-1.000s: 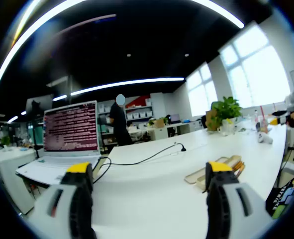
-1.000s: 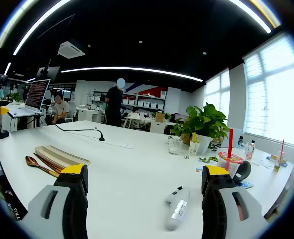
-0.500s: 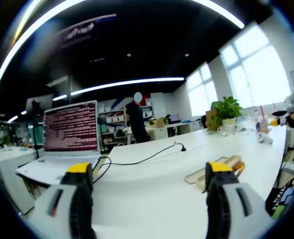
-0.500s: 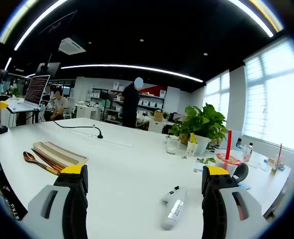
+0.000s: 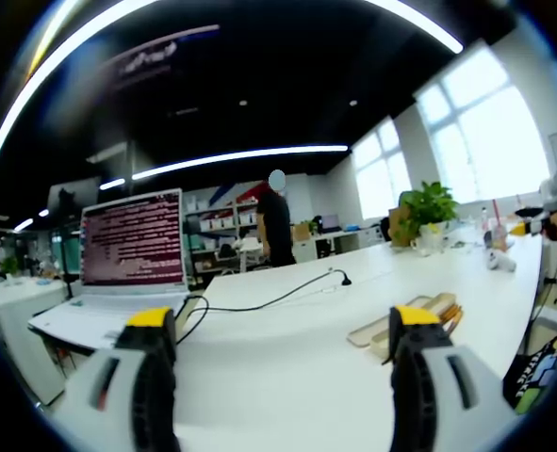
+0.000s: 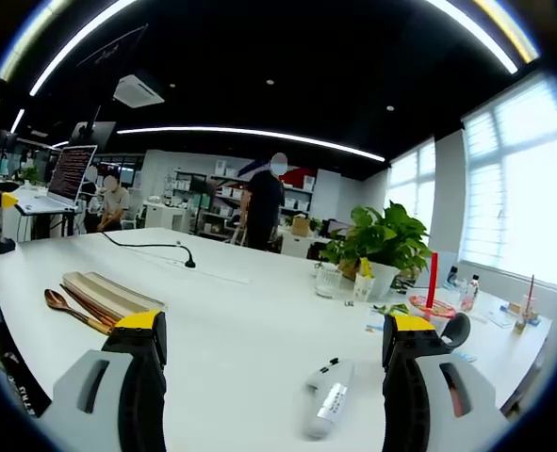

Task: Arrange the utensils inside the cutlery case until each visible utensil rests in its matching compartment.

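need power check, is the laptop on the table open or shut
Open: the laptop has its lid raised upright, and its screen is lit with lines of text.

White table [image 6: 250, 320], glossy. Cutlery case [image 6: 113, 293] pale beige with darker brown stripes between compartments; wooden spoon [image 6: 66, 306] reddish brown. Remote [image 6: 327, 397] white-grey with a dark top end. Plant [image 6: 384, 237] bright green. Cup [image 6: 432, 306] with red lid rim and red straw. Laptop [image 5: 132, 259] silver-white, screen dark with pinkish-red text lines. Cable [image 5: 278, 298] black. Both grippers [image 6: 273, 353] [image 5: 283, 348] grey with black jaws tipped yellow. Ceiling black, white light strips.
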Motion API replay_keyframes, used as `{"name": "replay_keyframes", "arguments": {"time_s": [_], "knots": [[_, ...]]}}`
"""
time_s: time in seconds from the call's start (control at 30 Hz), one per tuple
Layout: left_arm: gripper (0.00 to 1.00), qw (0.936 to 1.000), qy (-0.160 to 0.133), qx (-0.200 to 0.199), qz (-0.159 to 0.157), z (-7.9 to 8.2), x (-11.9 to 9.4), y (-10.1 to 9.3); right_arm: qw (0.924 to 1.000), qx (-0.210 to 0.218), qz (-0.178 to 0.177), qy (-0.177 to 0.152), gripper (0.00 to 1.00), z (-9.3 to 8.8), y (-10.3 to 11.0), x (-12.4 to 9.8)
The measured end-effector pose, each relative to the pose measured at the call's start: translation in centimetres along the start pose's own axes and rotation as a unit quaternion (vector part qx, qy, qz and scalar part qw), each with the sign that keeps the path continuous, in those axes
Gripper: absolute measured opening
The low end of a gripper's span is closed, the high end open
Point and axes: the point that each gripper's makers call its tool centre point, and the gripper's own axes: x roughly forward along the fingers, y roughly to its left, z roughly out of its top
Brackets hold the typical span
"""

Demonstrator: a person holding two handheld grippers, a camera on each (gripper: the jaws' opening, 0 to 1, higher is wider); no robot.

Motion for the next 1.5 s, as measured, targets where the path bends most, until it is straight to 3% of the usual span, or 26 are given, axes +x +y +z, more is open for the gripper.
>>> {"name": "replay_keyframes", "arguments": {"time_s": [0.47,0.63,0.83,0.9,1.17,1.5], "knots": [[0.99,0.9997,0.016,-0.002,-0.017,-1.1,1.0,-1.1,0.9979,0.034,0.055,0.006,0.97,-0.3,2.2,0.6],[0.99,0.9996,0.017,-0.003,-0.021,-1.2,1.2,-1.2,0.9975,-0.003,0.07,0.011,0.94,1.1,2.7,0.8],[0.99,0.9995,0.023,-0.006,-0.019,-1.5,1.4,-1.1,0.9908,-0.044,0.128,-0.004,0.91,3.3,4.7,1.4],[0.99,0.9995,0.024,-0.004,-0.019,-1.6,1.5,-1.1,0.9853,-0.06,0.16,-0.006,0.87,3.7,5.9,1.7],[0.99,0.9992,0.03,-0.009,-0.026,-2.0,1.8,-1.6,0.947,-0.151,0.283,0.023,0.65,3.6,11.6,2.9],[0.99,0.9994,0.027,-0.011,-0.021,-1.9,1.6,-1.0,0.8988,-0.218,0.376,0.054,0.51,2.9,16.2,4.3]]}}
